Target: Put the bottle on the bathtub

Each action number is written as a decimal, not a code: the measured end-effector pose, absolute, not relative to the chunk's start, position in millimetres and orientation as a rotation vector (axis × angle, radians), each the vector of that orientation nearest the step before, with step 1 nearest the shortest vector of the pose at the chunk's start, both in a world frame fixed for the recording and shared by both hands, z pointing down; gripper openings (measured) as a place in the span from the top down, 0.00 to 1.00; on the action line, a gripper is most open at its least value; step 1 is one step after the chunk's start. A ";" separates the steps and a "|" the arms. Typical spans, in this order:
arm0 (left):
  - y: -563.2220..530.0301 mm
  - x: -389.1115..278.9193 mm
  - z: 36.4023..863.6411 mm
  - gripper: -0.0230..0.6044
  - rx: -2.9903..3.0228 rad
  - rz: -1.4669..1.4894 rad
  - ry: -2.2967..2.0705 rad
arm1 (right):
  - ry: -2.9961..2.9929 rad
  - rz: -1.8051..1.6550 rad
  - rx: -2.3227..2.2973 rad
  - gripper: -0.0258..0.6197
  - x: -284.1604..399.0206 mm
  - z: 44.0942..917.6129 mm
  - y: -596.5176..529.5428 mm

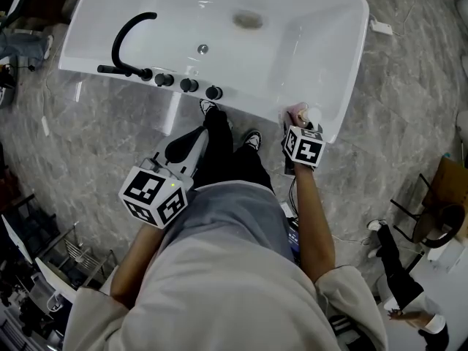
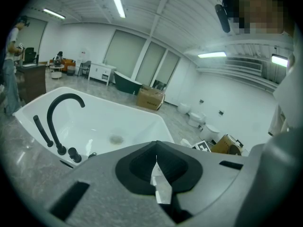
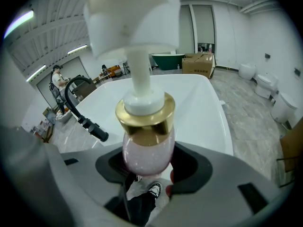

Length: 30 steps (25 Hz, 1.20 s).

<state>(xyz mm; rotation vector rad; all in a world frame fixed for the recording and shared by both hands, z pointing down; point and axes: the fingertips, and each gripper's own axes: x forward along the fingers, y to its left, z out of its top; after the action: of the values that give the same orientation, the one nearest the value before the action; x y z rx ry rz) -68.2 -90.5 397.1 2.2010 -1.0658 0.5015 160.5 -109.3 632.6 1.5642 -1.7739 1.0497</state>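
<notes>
The right gripper grips the pink pump bottle at the bathtub rim (apparently not yet seated); lowering and release remain. The left gripper sits closed, empty.

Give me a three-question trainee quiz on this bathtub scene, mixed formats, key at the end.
1. True or false: the left gripper holds the bottle.
2. The bottle's collar is: A silver, B gold, C black.
3. What black fixture arches over the bathtub?
Key: 1 false: its jaws are together and empty, and the right gripper holds the bottle. 2 B. 3 the faucet.
</notes>
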 end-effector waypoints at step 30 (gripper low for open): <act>-81.1 -58.7 396.9 0.96 2.134 0.358 -0.995 | -1.748 0.958 1.575 0.62 143.6 636.3 -88.1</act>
<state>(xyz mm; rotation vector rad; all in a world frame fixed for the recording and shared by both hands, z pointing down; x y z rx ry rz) -58.7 -81.1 396.9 2.1344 -0.9946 0.3582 143.6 -88.1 636.3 1.5752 -1.7483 0.9576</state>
